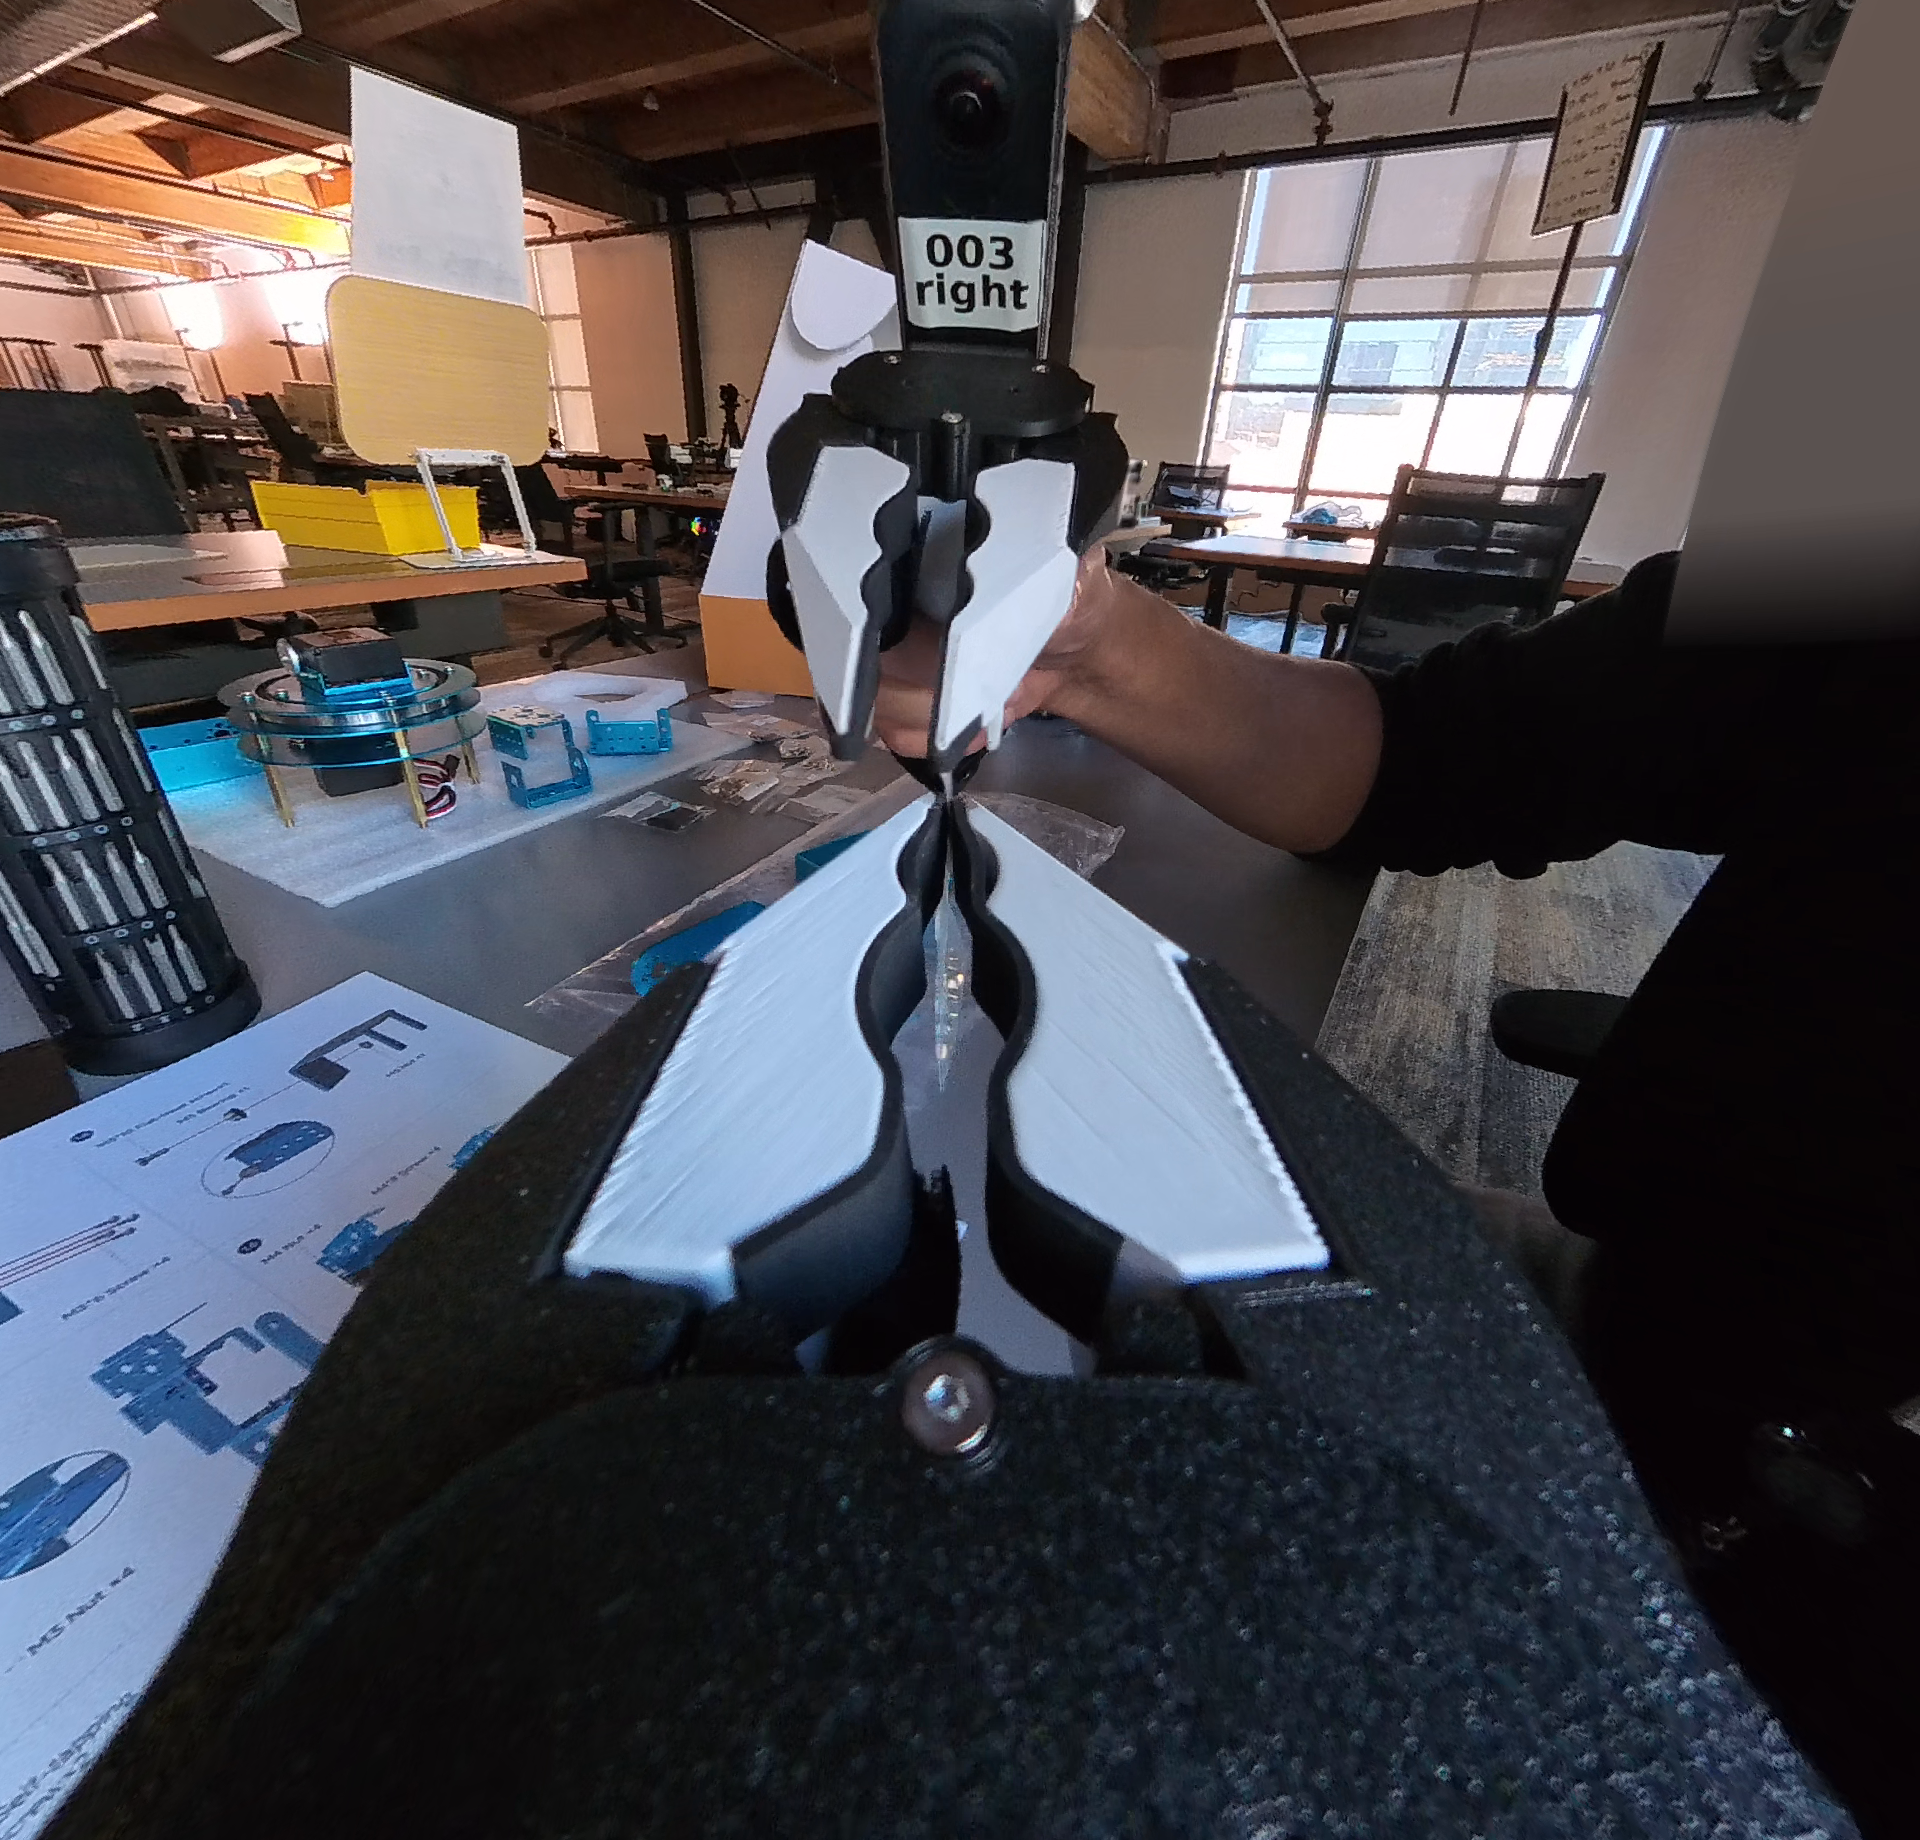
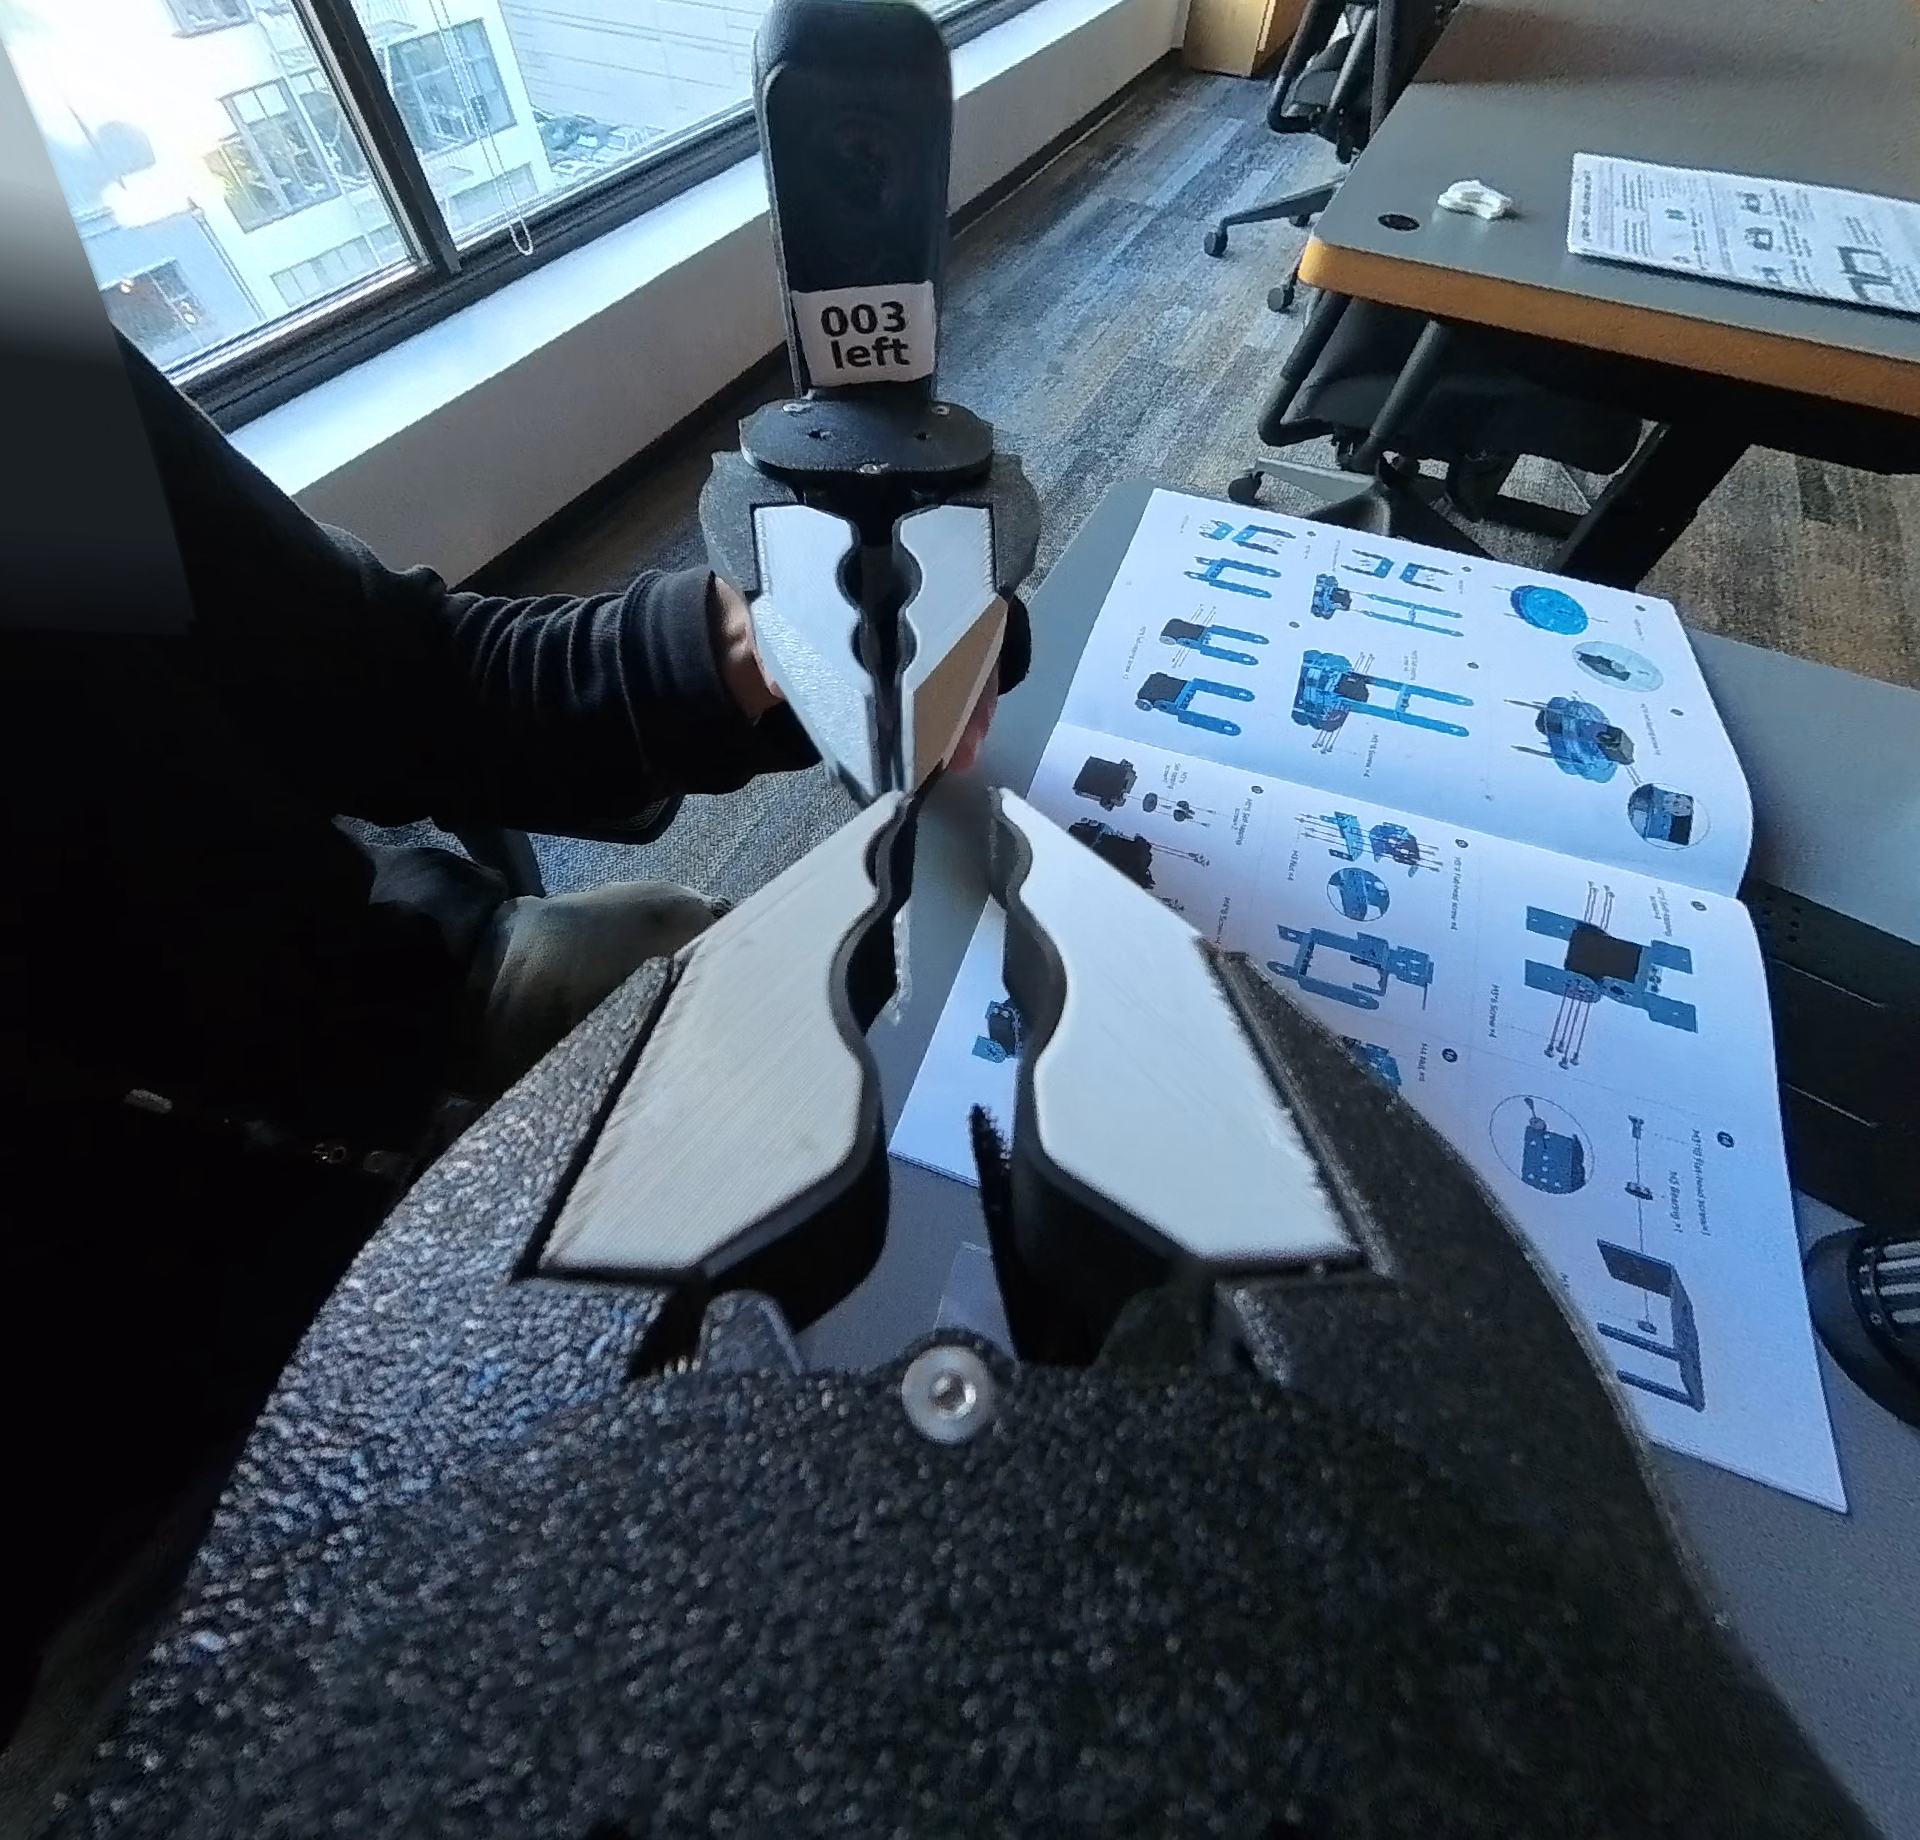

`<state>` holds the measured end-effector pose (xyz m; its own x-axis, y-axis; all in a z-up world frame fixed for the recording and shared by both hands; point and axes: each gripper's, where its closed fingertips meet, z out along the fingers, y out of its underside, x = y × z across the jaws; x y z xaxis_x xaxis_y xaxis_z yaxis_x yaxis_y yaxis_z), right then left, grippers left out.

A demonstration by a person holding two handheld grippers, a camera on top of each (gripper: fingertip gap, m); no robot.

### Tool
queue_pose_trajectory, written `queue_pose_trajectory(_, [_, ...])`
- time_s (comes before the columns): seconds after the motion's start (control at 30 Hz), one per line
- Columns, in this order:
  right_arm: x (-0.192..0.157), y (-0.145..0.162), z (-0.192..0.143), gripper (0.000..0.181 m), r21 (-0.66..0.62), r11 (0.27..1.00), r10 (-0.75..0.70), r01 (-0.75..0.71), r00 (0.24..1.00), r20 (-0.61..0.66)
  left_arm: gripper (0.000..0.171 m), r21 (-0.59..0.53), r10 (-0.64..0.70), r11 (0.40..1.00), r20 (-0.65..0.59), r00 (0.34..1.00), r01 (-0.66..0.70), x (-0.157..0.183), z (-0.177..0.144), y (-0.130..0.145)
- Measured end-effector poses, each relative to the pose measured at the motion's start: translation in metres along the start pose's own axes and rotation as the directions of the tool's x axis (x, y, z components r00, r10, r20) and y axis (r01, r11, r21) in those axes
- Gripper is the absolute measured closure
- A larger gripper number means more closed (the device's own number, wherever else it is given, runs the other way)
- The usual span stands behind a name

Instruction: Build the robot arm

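My left gripper [image 1: 948, 803] is shut on a thin clear plastic strip [image 1: 945, 959], seen edge-on; it looks like a small bag. My right gripper [image 1: 904, 746] faces it tip to tip, held by a hand above the dark table. In the right wrist view my right gripper [image 2: 948, 803] is open, its fingers a small gap apart. The clear strip [image 2: 906, 917] runs between them, along the left finger. The left gripper [image 2: 888, 777] shows there shut, its tips just beyond my right fingertips.
An open instruction booklet [image 2: 1351, 855] lies on the table under the grippers, also in the left wrist view [image 1: 208, 1219]. A black bit holder [image 1: 94, 803], a round acrylic assembly [image 1: 353, 710], blue brackets [image 1: 545, 751] and small parts bags [image 1: 748, 782] sit beyond. Only a small space, under 4 cm, lies between the two pairs of fingers.
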<state>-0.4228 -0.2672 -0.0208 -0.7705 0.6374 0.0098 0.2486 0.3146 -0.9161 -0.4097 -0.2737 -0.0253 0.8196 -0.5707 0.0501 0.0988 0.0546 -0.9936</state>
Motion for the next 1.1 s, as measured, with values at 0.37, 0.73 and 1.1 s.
queue_pose_trajectory(0.37, [-0.006, -0.013, -0.005, 0.181, 0.083, 0.997, -0.008, 0.005, 0.999, 0.035, 0.171, 0.127, -0.061, 0.99, 0.002, 0.998, 0.06, -0.007, -0.011, -0.021])
queue_pose_trajectory(0.73, [-0.005, -0.019, -0.011, 0.181, 0.109, 0.994, 0.021, -0.025, 0.999, 0.041, 0.171, 0.157, -0.08, 0.984, 0.003, 0.997, 0.078, -0.008, -0.017, -0.025])
queue_pose_trajectory(1.1, [-0.013, -0.015, -0.004, 0.174, 0.067, 0.998, -0.005, 0.002, 0.999, 0.052, 0.171, 0.146, -0.037, 0.989, 0.003, 0.999, 0.036, 0.0, -0.02, -0.026])
